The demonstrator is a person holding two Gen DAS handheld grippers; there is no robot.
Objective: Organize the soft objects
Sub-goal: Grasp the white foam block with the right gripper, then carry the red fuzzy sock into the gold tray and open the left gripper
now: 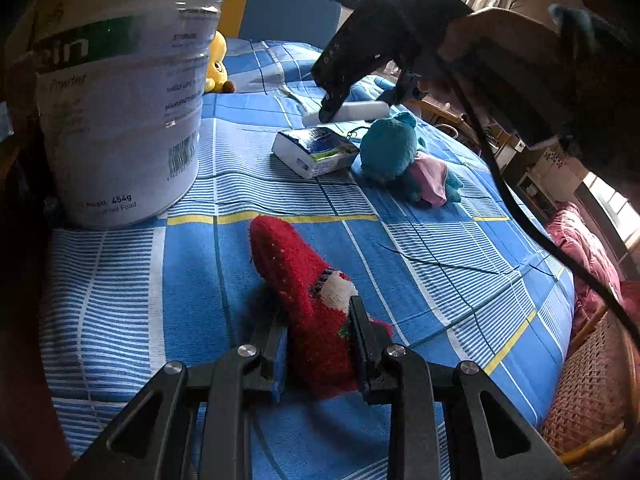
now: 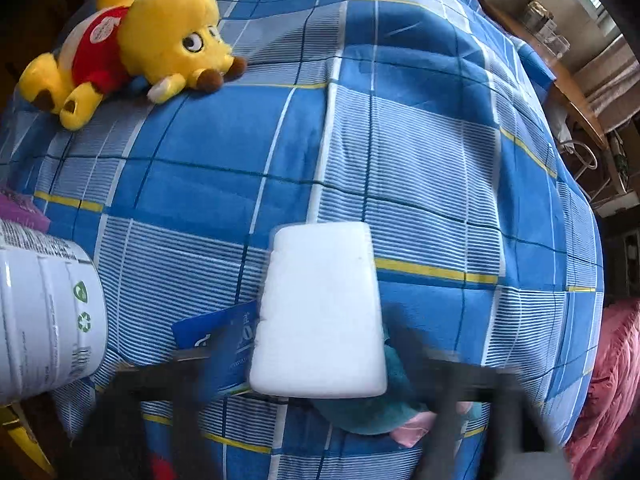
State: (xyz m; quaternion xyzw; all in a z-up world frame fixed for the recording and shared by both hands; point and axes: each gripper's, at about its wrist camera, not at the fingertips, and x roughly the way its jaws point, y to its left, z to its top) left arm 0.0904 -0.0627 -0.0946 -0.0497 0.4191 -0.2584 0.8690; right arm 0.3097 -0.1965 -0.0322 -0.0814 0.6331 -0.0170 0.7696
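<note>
My left gripper [image 1: 316, 332] is shut on a red fuzzy sock [image 1: 308, 292] that lies on the blue checked bedspread [image 1: 440, 248]. My right gripper [image 1: 332, 108] shows in the left wrist view above a white sponge block [image 1: 352, 111]. In the right wrist view the white sponge block [image 2: 320, 312] sits between its blurred fingers [image 2: 436, 364], which stand wide of it; the gripper [image 2: 316, 364] looks open. A teal plush with a pink cloth [image 1: 400, 156] lies beside a blue-and-white box [image 1: 316, 150]. A yellow bear plush [image 2: 132, 44] lies at the far left.
A large white protein powder tub [image 1: 120, 120] stands at the left, also seen in the right wrist view [image 2: 44, 320]. A red quilt [image 1: 584, 256] and a wicker chair [image 1: 592, 380] are past the bed's right edge. A black cable [image 1: 512, 200] hangs across.
</note>
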